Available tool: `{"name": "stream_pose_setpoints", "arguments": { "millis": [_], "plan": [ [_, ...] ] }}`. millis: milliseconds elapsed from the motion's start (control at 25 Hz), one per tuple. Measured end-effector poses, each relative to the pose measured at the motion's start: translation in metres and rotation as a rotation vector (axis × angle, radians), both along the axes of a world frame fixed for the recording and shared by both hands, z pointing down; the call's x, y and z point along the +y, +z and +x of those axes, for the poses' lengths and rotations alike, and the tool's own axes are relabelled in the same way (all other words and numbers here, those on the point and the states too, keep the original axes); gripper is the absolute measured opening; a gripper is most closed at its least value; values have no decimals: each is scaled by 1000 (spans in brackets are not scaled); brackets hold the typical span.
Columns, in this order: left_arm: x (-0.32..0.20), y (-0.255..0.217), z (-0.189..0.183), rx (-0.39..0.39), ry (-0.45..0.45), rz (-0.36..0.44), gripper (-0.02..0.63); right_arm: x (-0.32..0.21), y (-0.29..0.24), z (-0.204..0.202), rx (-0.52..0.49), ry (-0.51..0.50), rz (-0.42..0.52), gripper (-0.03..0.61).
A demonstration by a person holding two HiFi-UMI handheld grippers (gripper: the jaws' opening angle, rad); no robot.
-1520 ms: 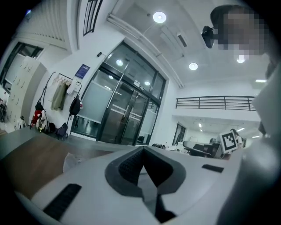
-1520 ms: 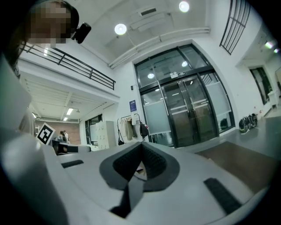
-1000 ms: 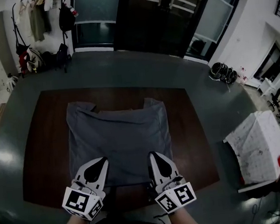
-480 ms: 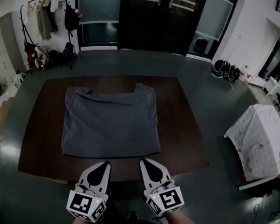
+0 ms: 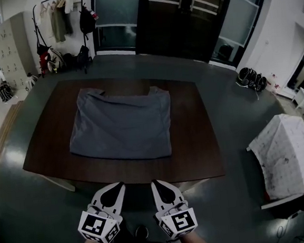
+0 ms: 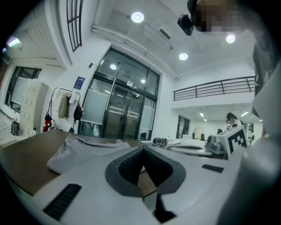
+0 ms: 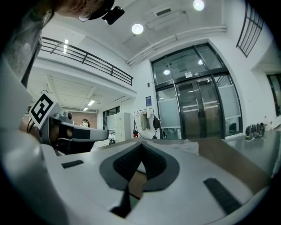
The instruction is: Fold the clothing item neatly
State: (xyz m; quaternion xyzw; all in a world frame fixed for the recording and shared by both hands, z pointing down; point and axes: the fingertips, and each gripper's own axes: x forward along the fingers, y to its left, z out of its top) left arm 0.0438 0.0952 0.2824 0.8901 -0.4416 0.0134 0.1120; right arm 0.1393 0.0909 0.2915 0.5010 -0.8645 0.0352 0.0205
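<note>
- Currently, grey shirt: is lying flat in a roughly rectangular shape on the dark brown table, towards the table's left and far part, collar end pointing away from the person; nothing is touching it
- Left gripper: is hovering over the floor just off the table's near edge, well apart from the shirt; its fingers are pressing together with nothing between them
- Right gripper: is hovering just beside the left one, likewise short of the table's near edge; its fingers are also pressing together, holding nothing
- Marker cubes: are sitting at the rear of each gripper, one on the left and one on the right, facing up towards the head camera
- Coat rack: is standing at the far left wall with garments and bags hanging from it
- Shoes: are lying on the floor at the far right
- White-covered stand: is standing to the right of the table, well apart from it
</note>
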Motion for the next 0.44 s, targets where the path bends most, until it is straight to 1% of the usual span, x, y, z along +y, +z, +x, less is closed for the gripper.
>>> {"name": "stream_pose_setpoints", "arguments": {
  "millis": [120, 280, 440],
  "plan": [
    [9, -1, 3, 0, -1, 7, 9, 10, 2, 1, -27, -3, -14, -12],
    [20, -3, 1, -2, -2, 15, 9, 21, 3, -8, -18, -27, -7, -12],
    [30, -6, -9, 6, -16, 14, 9, 32, 2, -16, -17, -34, -13, -12]
  ]
}}
